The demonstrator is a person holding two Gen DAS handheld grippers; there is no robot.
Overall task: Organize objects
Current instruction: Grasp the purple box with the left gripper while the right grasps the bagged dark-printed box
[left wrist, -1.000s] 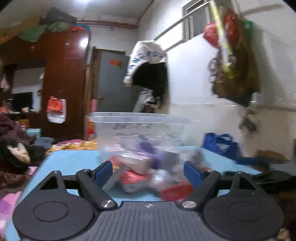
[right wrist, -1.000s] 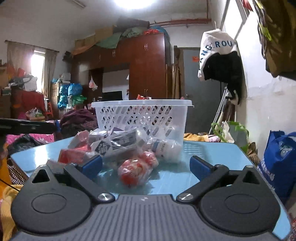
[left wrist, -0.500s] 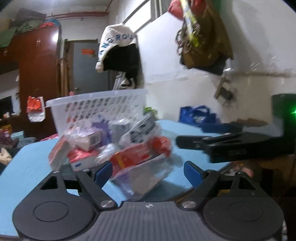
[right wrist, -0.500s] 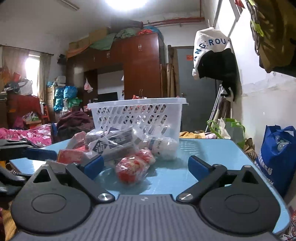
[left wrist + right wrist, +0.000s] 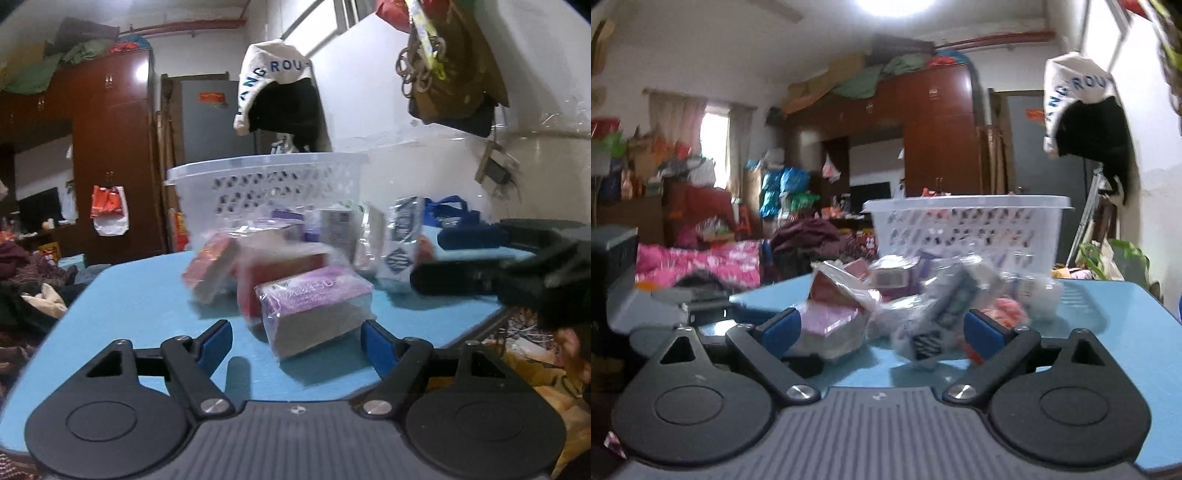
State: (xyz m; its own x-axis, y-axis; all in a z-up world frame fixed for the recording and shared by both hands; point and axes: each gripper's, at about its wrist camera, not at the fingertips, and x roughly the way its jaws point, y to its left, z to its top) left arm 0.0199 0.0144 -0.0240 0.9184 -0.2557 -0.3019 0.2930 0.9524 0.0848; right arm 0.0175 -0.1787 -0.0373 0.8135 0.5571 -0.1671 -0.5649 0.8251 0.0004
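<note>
Left claw (image 5: 297, 341): blue-padded jaws apart and just been closing, with the purple film-wrapped rectangular packet (image 5: 316, 308) standing between them; the right pad lies at the packet's corner, the left pad clear of it, so no grip is made. Right claw (image 5: 882, 328): jaws wide and likewise just been closing; a pink plastic-wrapped box (image 5: 831, 321) and a crinkled clear bag of black-and-white patterned sachets (image 5: 942, 314) lie ahead between them, neither pinched.

The purple packet probably handles as a light, fairly stiff block; its glossy film looks slippery, so the two long flat sides are the likely hold, squarely and not on the loose wrap at the ends. The bagged goods look soft and shifting. Its lettering is too blurred to read.

Beyond: a heap of red and white wrapped packets (image 5: 221, 266) on the light-blue bench (image 5: 136, 299), then the white perforated plastic basket (image 5: 269, 181), the presumable destination, empty as far as can be seen. On the wall hangs a white-and-black garment (image 5: 277, 96) lettered "ANG ROU", partly cut off.
</note>
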